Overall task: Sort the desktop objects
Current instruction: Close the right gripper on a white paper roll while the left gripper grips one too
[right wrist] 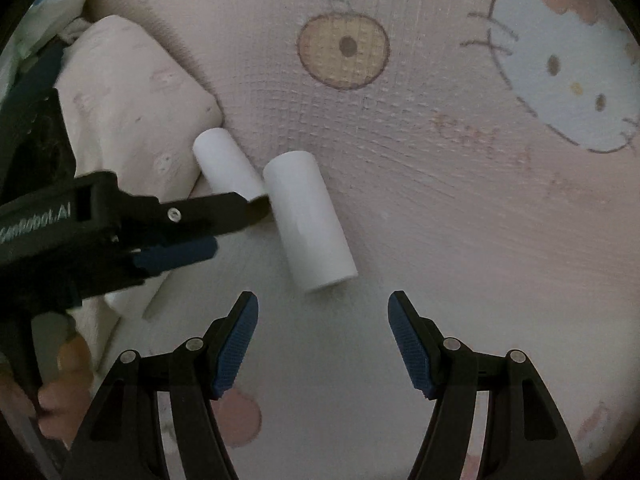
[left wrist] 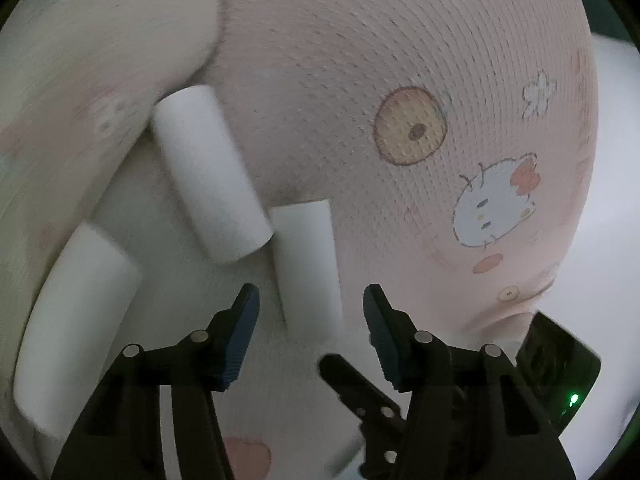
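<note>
Three white cylinders lie on a pink cartoon-print cloth point(left wrist: 400, 60). In the left wrist view one cylinder point(left wrist: 208, 176) lies slanted at centre left, a second point(left wrist: 306, 256) points toward my left gripper point(left wrist: 311, 300), and a third point(left wrist: 72, 320) lies at the far left. The left gripper is open, with the second cylinder's near end between its fingertips, untouched. In the right wrist view a large cylinder point(right wrist: 308, 220) lies just ahead of my open right gripper point(right wrist: 323, 304), apart from both pads. A smaller-looking cylinder point(right wrist: 226, 166) lies behind it. The left gripper point(right wrist: 180, 232) reaches in from the left there.
A pale pink pillow point(right wrist: 132, 120) is bunched at the left, against the cylinders. The cloth shows a yellow round print point(right wrist: 344, 52) and a white cat face point(right wrist: 568, 88). A person's hand point(right wrist: 60, 380) holds the left tool. The right tool's body point(left wrist: 560, 376) sits at the lower right.
</note>
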`<state>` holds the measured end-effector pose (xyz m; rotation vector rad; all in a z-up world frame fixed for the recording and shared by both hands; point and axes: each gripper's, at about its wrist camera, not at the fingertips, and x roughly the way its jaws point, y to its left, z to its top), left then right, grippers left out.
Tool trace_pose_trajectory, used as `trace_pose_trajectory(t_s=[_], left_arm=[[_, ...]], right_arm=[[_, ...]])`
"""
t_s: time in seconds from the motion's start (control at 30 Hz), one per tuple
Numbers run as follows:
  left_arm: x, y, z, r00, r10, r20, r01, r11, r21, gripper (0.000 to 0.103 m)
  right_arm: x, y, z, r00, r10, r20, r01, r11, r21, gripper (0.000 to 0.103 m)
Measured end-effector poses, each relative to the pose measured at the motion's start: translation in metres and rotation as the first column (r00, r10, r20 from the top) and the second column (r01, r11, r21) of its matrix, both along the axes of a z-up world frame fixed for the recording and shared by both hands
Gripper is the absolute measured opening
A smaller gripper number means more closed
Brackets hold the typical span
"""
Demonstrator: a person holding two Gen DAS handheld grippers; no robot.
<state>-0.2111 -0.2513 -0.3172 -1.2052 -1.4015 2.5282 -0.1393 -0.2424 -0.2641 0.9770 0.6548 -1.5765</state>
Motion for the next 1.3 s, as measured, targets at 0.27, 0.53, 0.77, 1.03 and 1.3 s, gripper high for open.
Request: trace_pose_trajectory(t_s=[0.27, 0.53, 0.77, 1.03, 1.3], left_arm=[[-0.032, -0.002, -0.023, 0.999, -0.005, 0.033, 0.003, 0.998, 0.061, 0.039], [-0.037, 0.003, -0.024, 1.0, -0.011, 0.024, 0.009, 0.995, 0.102, 0.038], [-0.018, 0.032, 0.001, 0.988, -0.15, -0.027, 0.152, 0.985, 0.08, 0.038], [0.043, 0.085, 0.052, 0.976, -0.2, -0.089, 0.207, 0.975, 0.085, 0.039], [0.115, 0.12, 0.132, 0.945, -0.242, -0.219, 0.259, 0.965, 0.05, 0.039]], right_arm=[[-0.003, -0.038, -0.021, 0.998, 0.015, 0.053, -0.015, 1.0, 0.015, 0.065], [0.003, -0.058, -0.03, 0.996, 0.017, 0.084, -0.024, 0.997, 0.079, 0.043], [0.025, -0.044, -0.008, 0.997, 0.014, 0.07, -0.023, 0.991, 0.128, 0.041], [0.072, 0.008, 0.043, 1.0, -0.015, -0.005, 0.015, 0.991, 0.134, 0.041], [0.11, 0.085, 0.142, 0.996, -0.067, -0.066, 0.069, 0.998, 0.014, 0.041]])
